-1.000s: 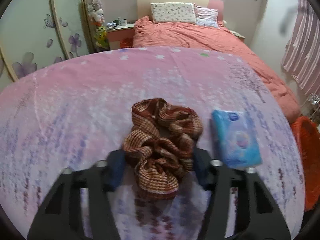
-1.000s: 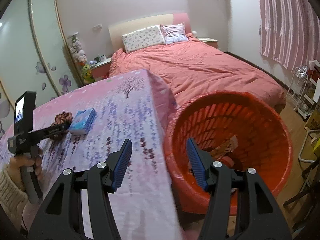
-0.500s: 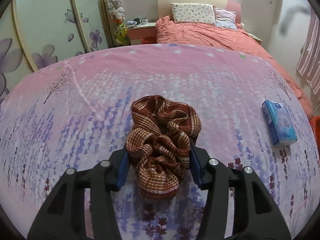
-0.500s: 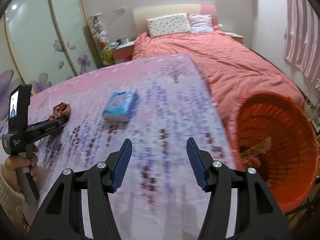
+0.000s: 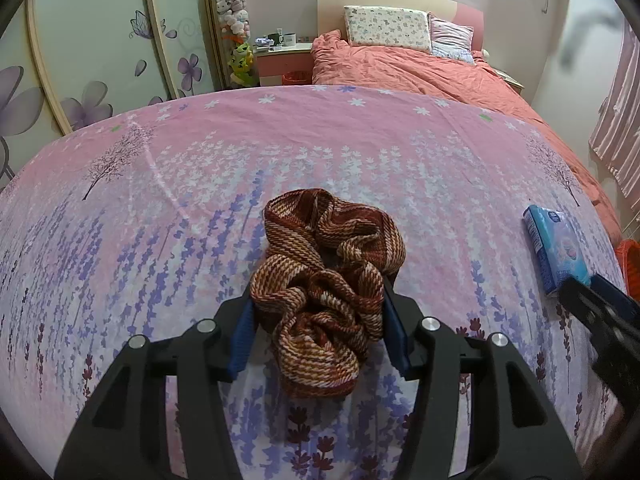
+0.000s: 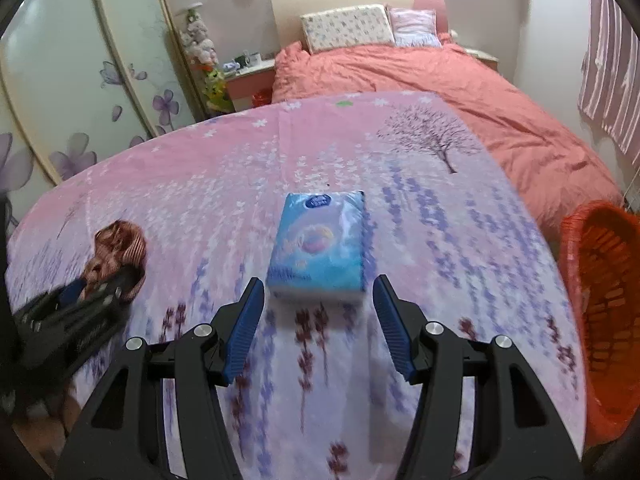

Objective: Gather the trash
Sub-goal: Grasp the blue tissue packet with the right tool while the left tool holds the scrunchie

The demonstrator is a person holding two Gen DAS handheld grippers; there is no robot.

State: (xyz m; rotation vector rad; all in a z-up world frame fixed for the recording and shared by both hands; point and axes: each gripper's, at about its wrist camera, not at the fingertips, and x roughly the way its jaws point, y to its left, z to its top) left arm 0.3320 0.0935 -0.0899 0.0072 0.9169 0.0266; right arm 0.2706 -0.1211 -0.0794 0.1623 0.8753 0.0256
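A crumpled brown-and-red woven cloth [image 5: 326,276] lies on the pink flowered tablecloth [image 5: 280,152]. My left gripper [image 5: 318,316] has its blue pads pressed against both sides of the cloth. The cloth and the left gripper also show in the right wrist view [image 6: 120,244]. A blue tissue pack [image 6: 320,244] lies flat in the middle of the table, also in the left wrist view [image 5: 554,248]. My right gripper [image 6: 318,308] is open, its fingers just short of the pack's near end and wider than it.
An orange plastic basket [image 6: 600,320] stands on the floor past the table's right edge. A bed with a coral quilt [image 6: 440,80] lies beyond the table. A wardrobe with flower decals [image 5: 100,60] and a nightstand [image 5: 280,56] stand at the back left.
My left gripper has closed in on the cloth. My right gripper has swung left from over the basket to the table and moved up to the tissue pack.
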